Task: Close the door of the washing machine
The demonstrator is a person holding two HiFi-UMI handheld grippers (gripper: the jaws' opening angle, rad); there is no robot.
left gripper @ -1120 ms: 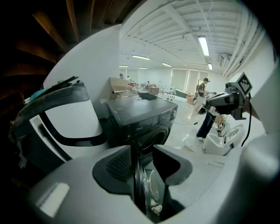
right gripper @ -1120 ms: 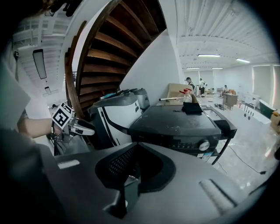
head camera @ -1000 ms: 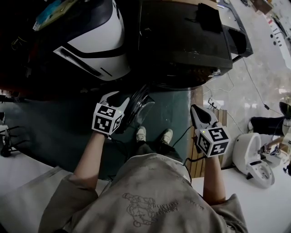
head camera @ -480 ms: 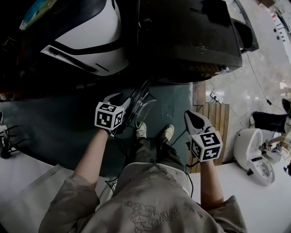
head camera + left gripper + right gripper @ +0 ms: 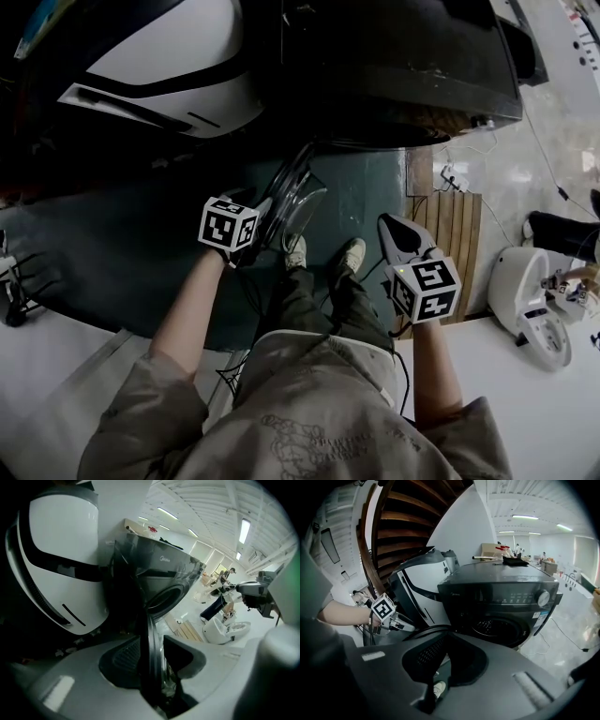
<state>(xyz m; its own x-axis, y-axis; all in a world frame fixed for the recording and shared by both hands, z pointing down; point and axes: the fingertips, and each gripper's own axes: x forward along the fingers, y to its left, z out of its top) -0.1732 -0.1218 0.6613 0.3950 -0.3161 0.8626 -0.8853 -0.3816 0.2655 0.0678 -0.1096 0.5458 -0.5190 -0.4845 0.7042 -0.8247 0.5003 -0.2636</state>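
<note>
The door [image 5: 298,199] of the washing machine [image 5: 501,597] is being held by its outer edge. The jaws of the left gripper [image 5: 151,641] are being pressed onto the dark rim, one on each face, so the rim is being seen edge-on straight ahead of that gripper. Beyond the jaws and a little to their right, the drum opening [image 5: 164,599] is being shown uncovered. The door is therefore standing swung out, well apart from the machine's front. A white-and-black appliance [image 5: 61,569] is being shown to the left of the left gripper.

The right gripper [image 5: 446,635] is being carried with its jaws together on nothing. The machine's front is lying ahead of it, and the left gripper is off to its left. Neither door nor machine is being touched by it.

The door is being judged stiff and fairly heavy: a thick ring round a bulging glass bowl, hung on a hinge. It is being expected to swing on a fixed arc rather than to be lifted. The glass is likely to be smooth and rounded, so a poor hold is being expected there. The rim, where the left jaws are now sitting, is being judged the better place, since it seems to be the side far from the hinge. A pinch on so thin an edge may be lost as the angle changes. A firm press at the rim is probably being called for to catch the latch, and slamming is being advised against.
</note>
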